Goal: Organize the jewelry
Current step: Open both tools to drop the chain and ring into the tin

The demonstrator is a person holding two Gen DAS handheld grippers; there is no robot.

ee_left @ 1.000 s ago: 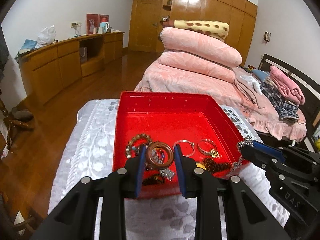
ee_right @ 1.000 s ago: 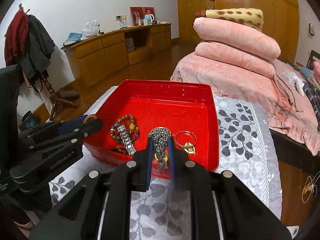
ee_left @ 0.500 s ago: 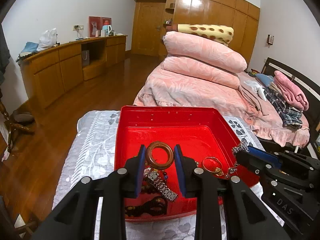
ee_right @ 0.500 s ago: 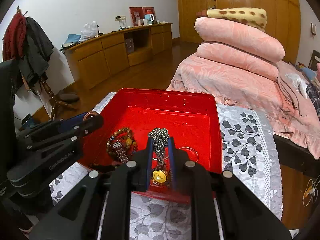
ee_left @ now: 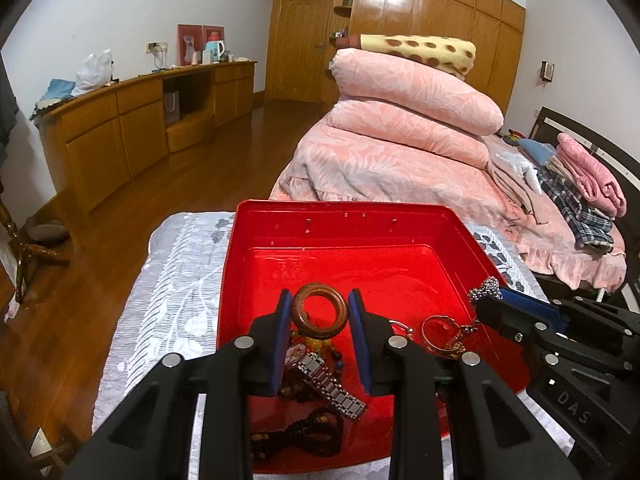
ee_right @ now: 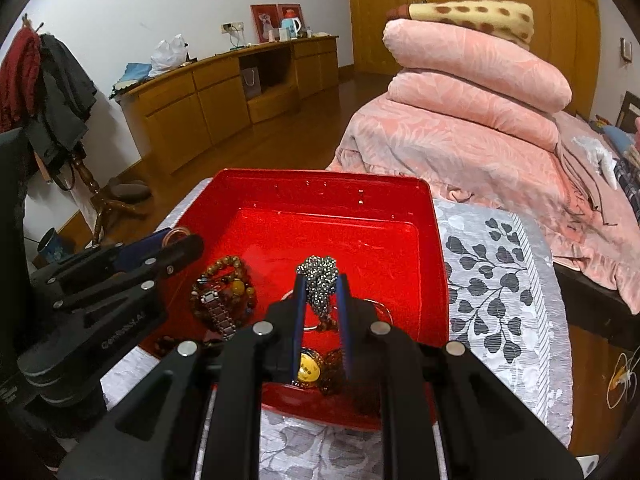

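Underneath, grey leaf-print cloth (ee_right: 496, 280), bedroom.

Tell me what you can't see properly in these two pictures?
- Left wrist view: the dark beaded bracelet in the red plastic tray is partly hidden by the left gripper.
- Right wrist view: the gold round pendant is half covered by the right gripper holding the silver bead chain.

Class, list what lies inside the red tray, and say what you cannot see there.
Inside the red tray: a metal watch, an amber bead bracelet, a dark bead strand, gold rings and a gold pendant. The grippers' fingers cover the near part.
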